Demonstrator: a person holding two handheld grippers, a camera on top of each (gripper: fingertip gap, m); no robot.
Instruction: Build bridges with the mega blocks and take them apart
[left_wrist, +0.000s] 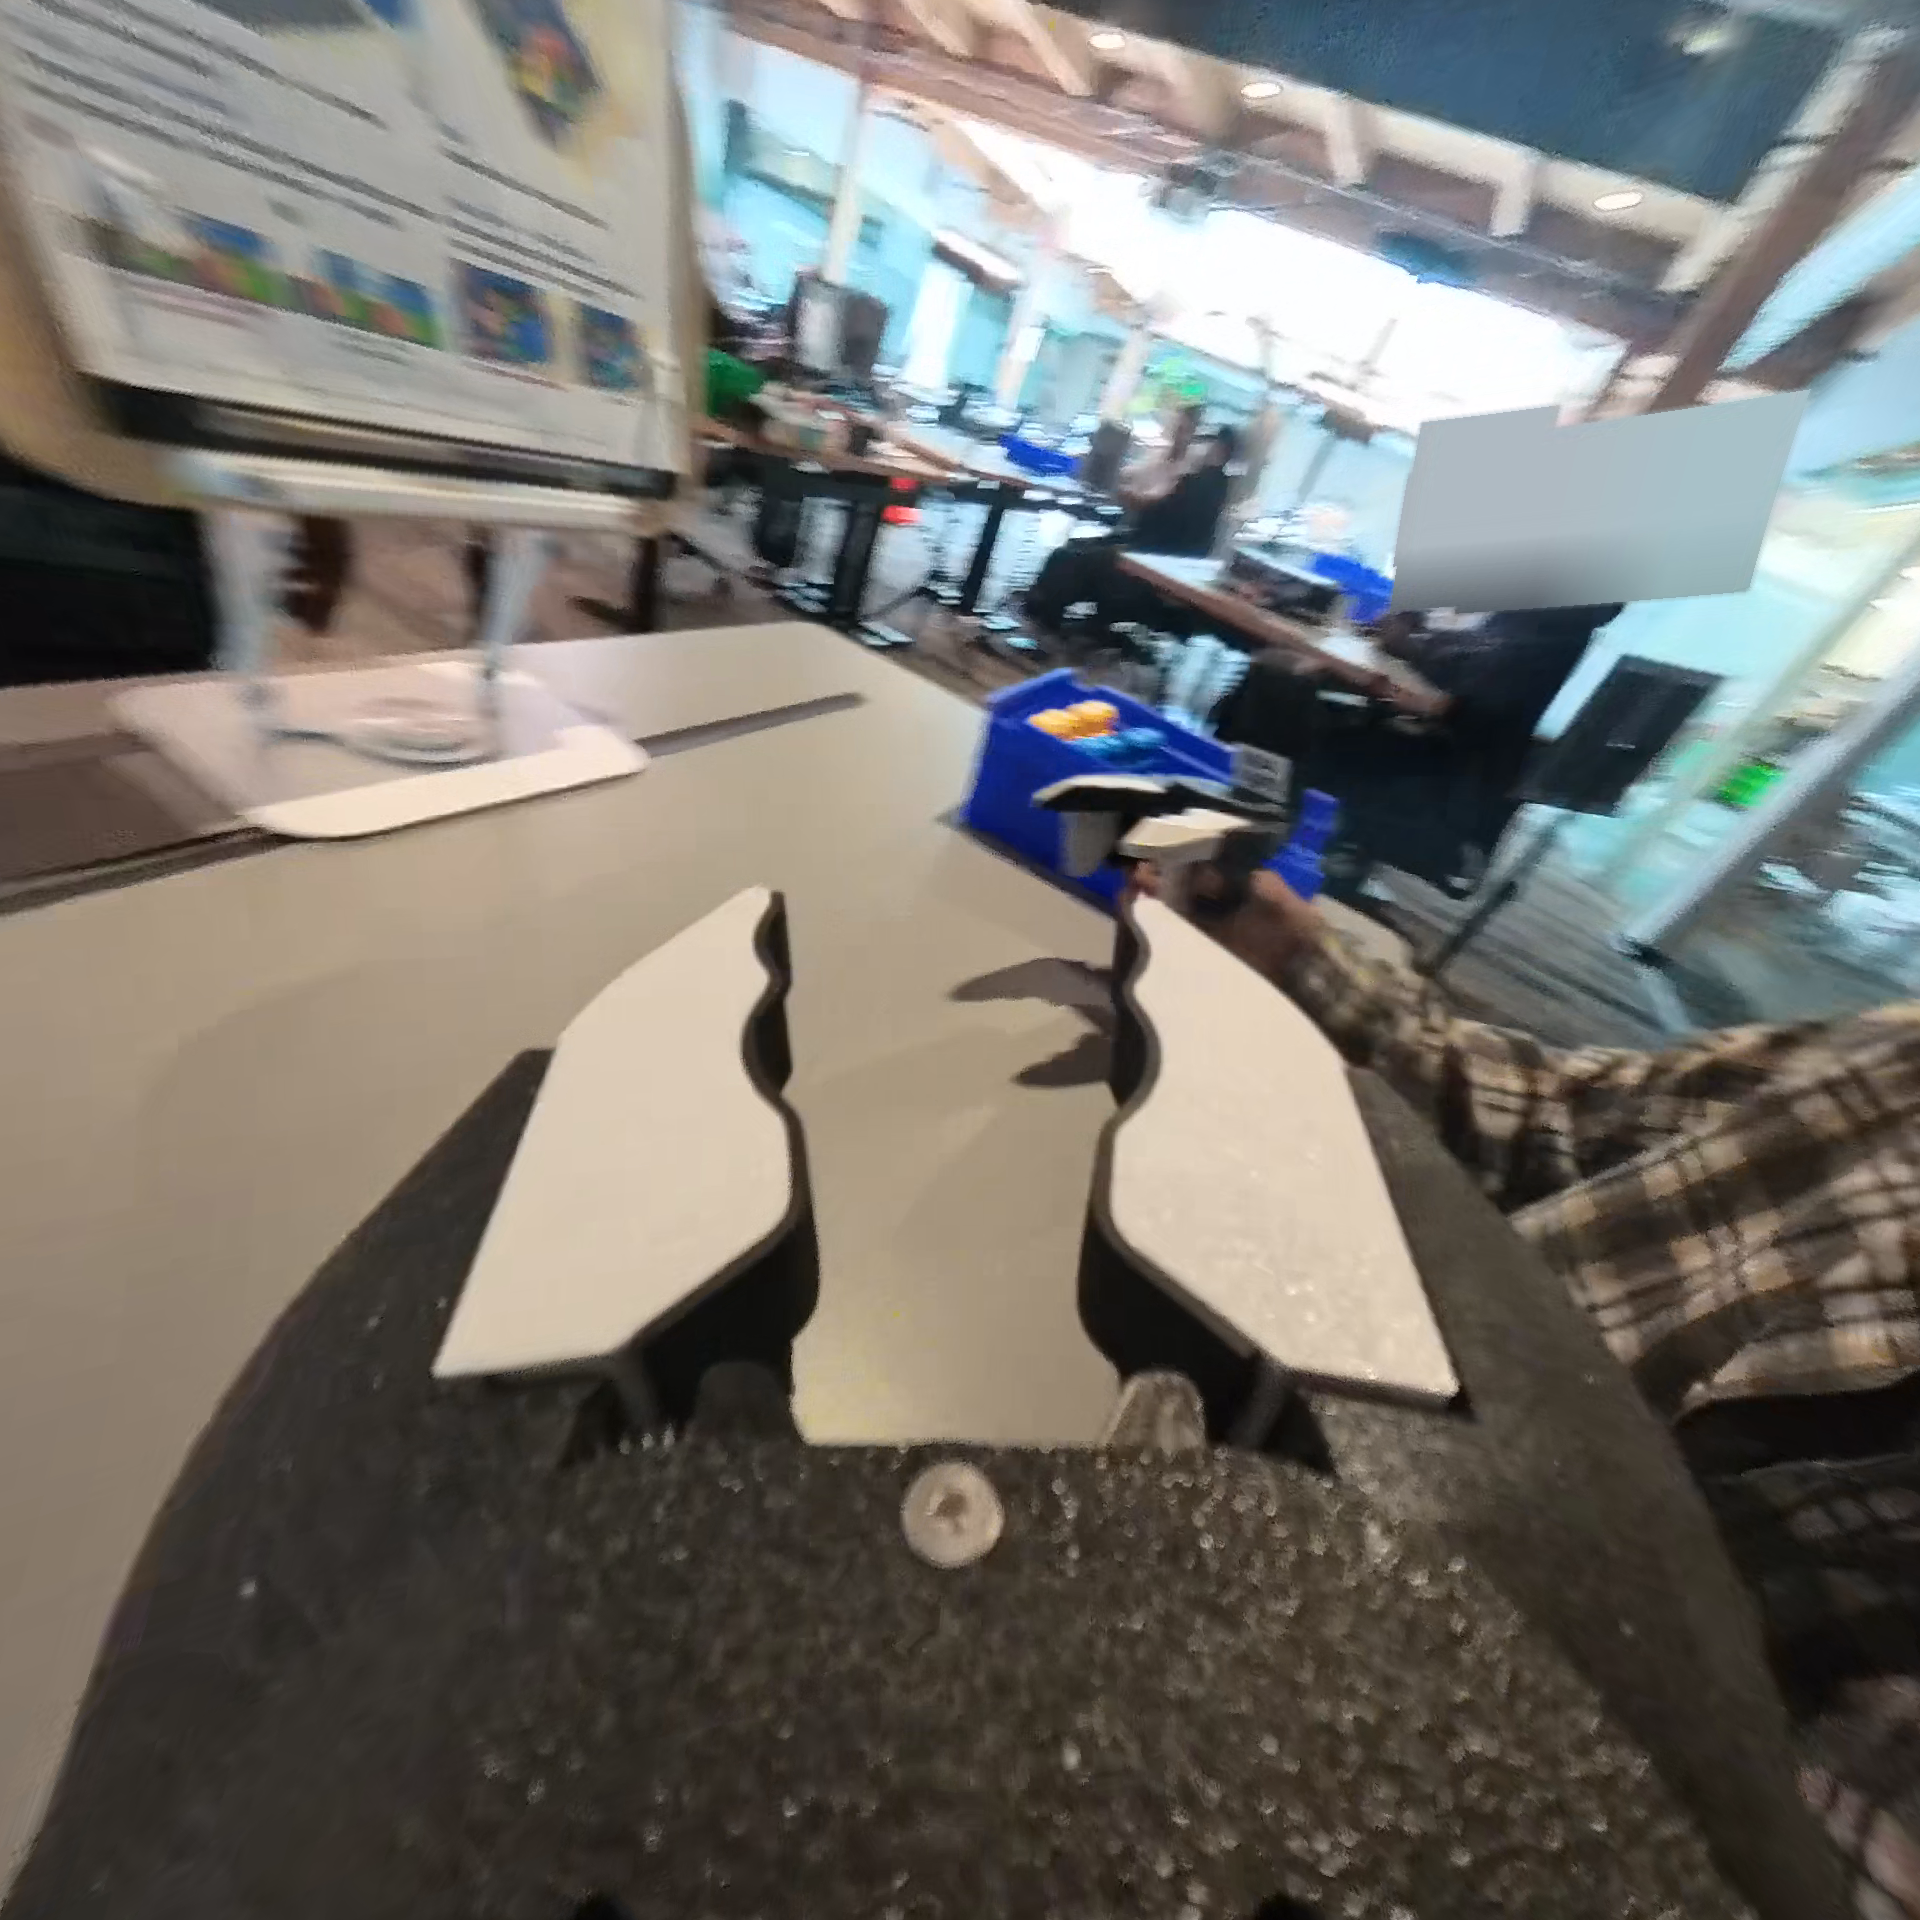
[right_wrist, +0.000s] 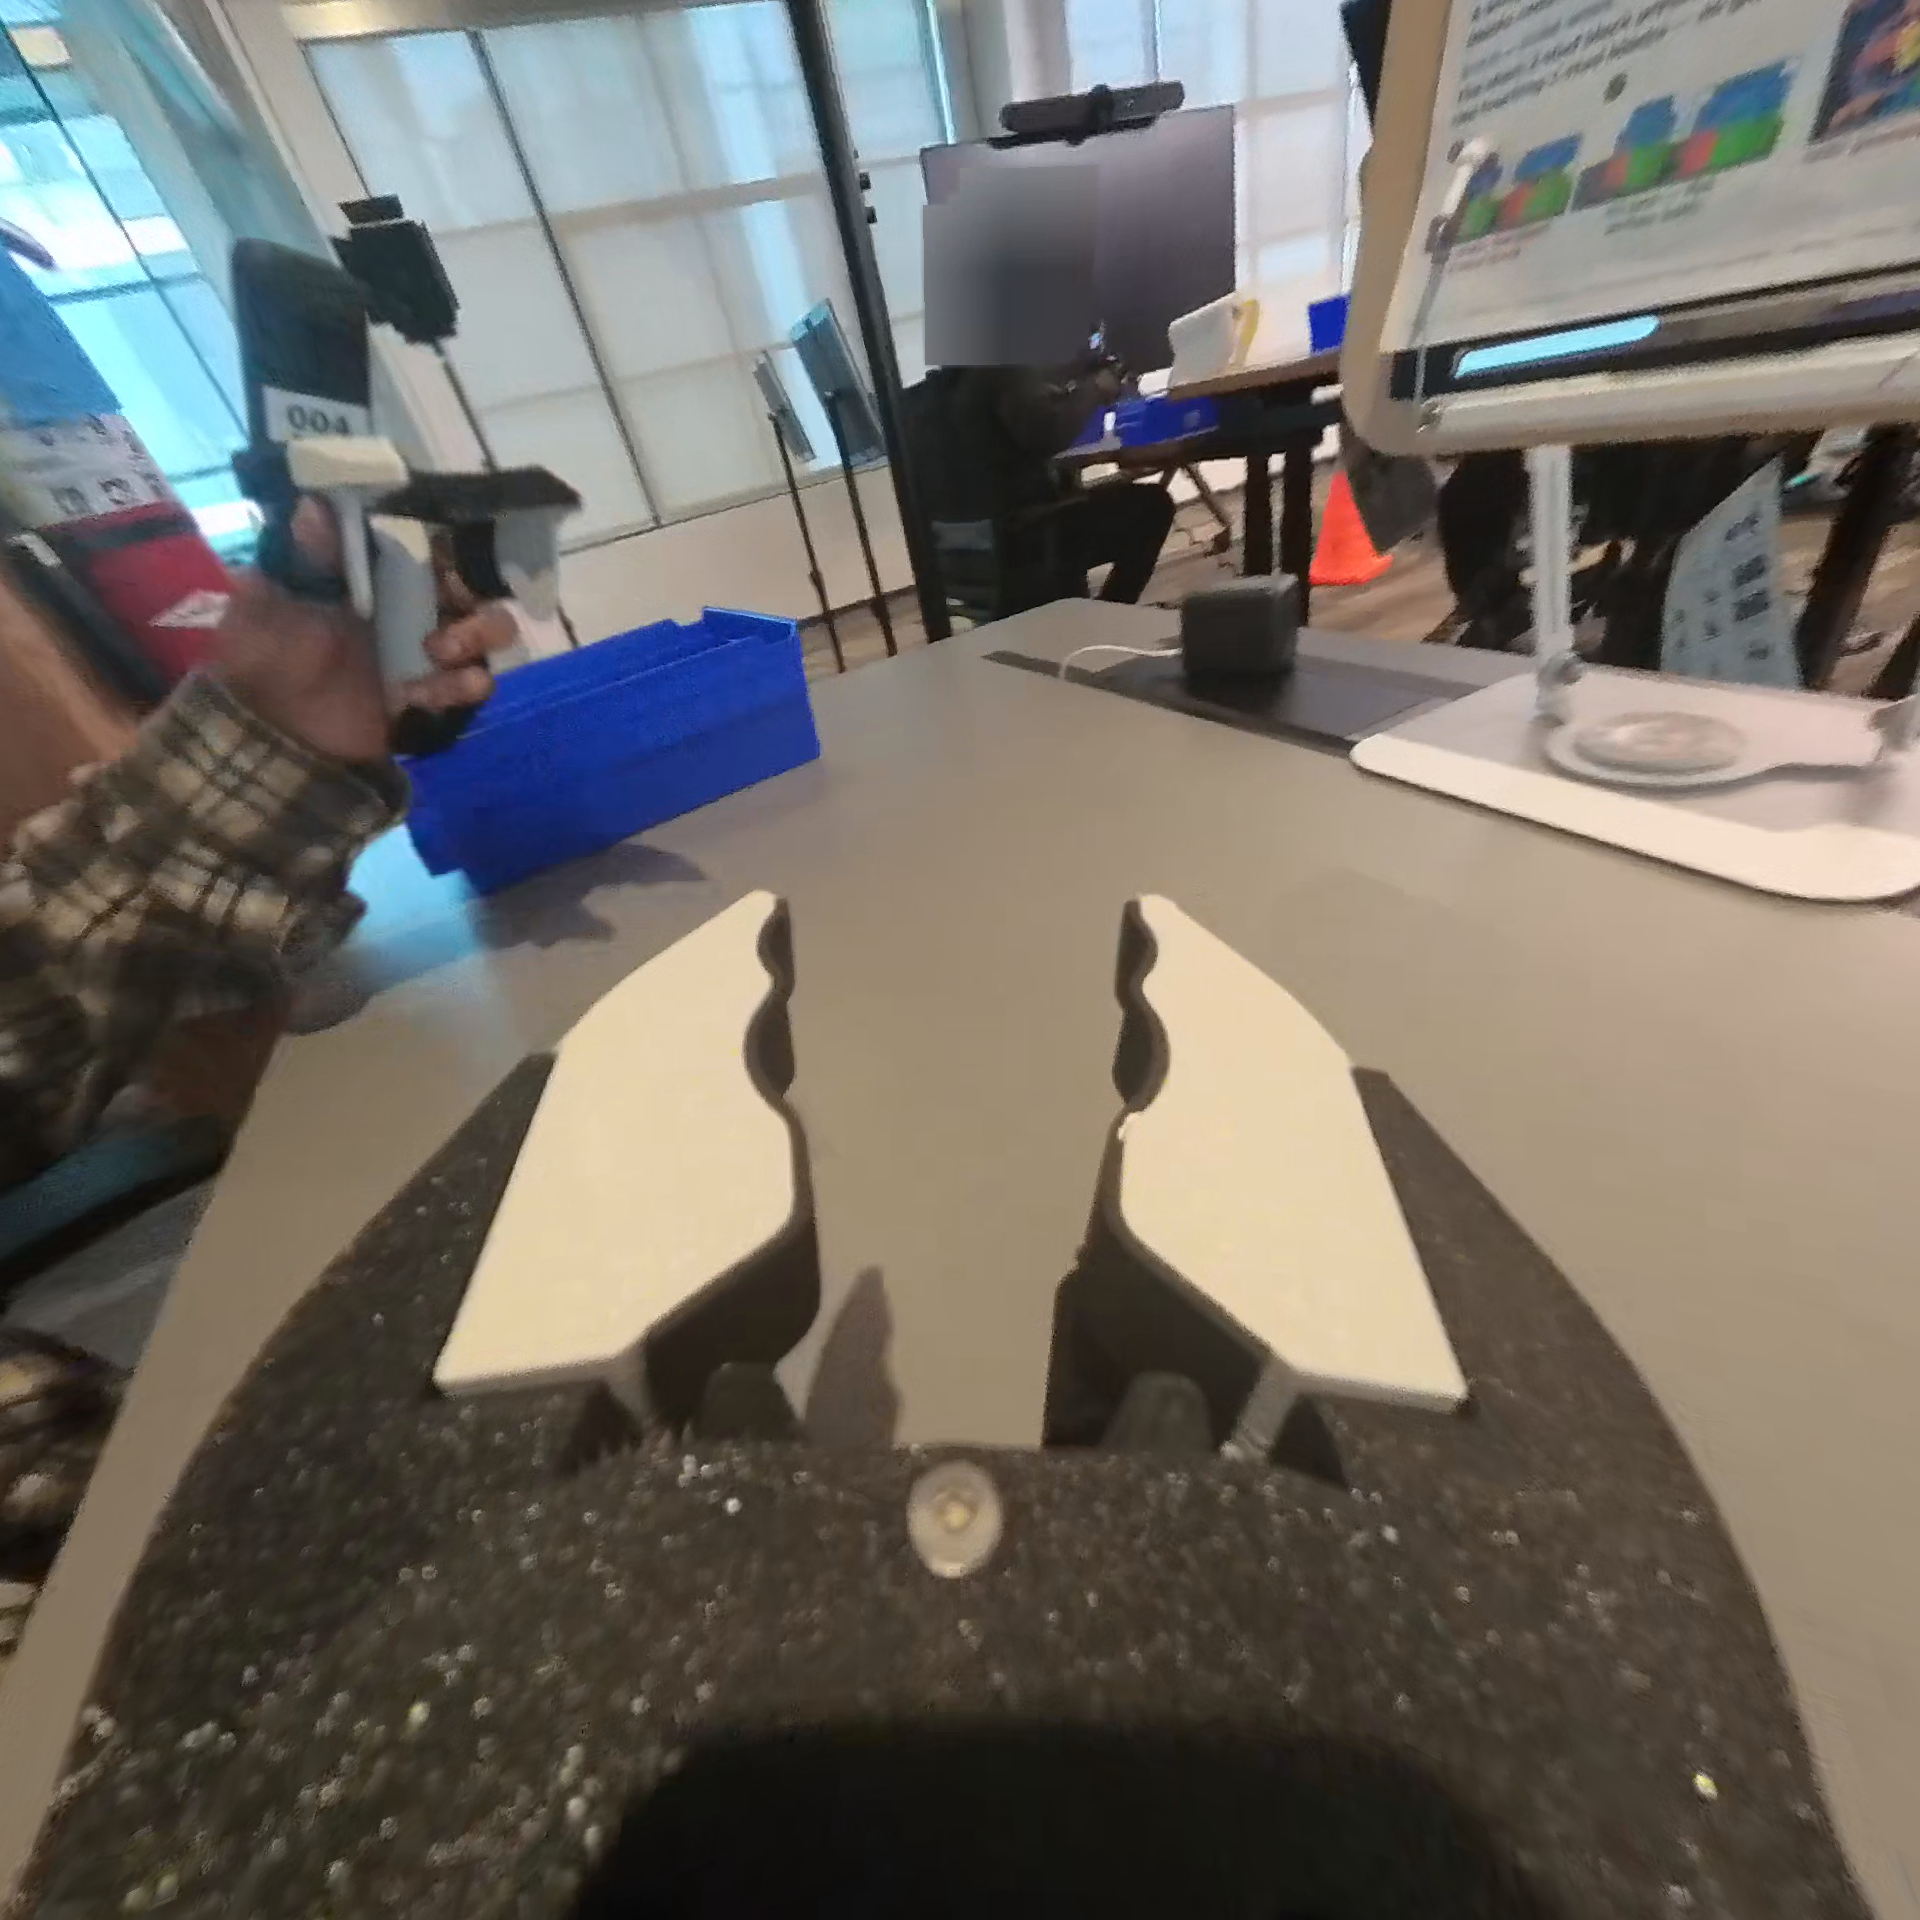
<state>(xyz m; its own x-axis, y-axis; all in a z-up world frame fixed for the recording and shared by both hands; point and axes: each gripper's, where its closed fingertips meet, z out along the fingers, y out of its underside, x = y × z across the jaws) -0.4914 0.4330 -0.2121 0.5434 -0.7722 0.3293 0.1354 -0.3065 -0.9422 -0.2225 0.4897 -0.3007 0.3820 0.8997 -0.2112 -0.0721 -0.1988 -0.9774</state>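
Note:
A blue bin (left_wrist: 1023, 774) stands near the table's far right edge in the left wrist view, with yellow and blue mega blocks (left_wrist: 1086, 724) showing over its rim. In the right wrist view the bin (right_wrist: 623, 743) is at the left and its contents are hidden. My left gripper (left_wrist: 951, 914) is open and empty above the bare grey table (left_wrist: 520, 987). My right gripper (right_wrist: 951, 909) is open and empty above the table (right_wrist: 1039, 790). Each gripper also shows in the other's view, in the air by the bin: the right (left_wrist: 1138, 821) and the left (right_wrist: 447, 520). No blocks lie on the table.
A tablet on a white stand (right_wrist: 1621, 800) shows an instruction page at the table's back; it also shows in the left wrist view (left_wrist: 416, 748). A black cube with a white cable (right_wrist: 1242, 623) sits on a dark strip. Plaid sleeves (left_wrist: 1662, 1195) reach in. People sit at desks beyond. One gripper's finger ends stand about 30 cm off the other's.

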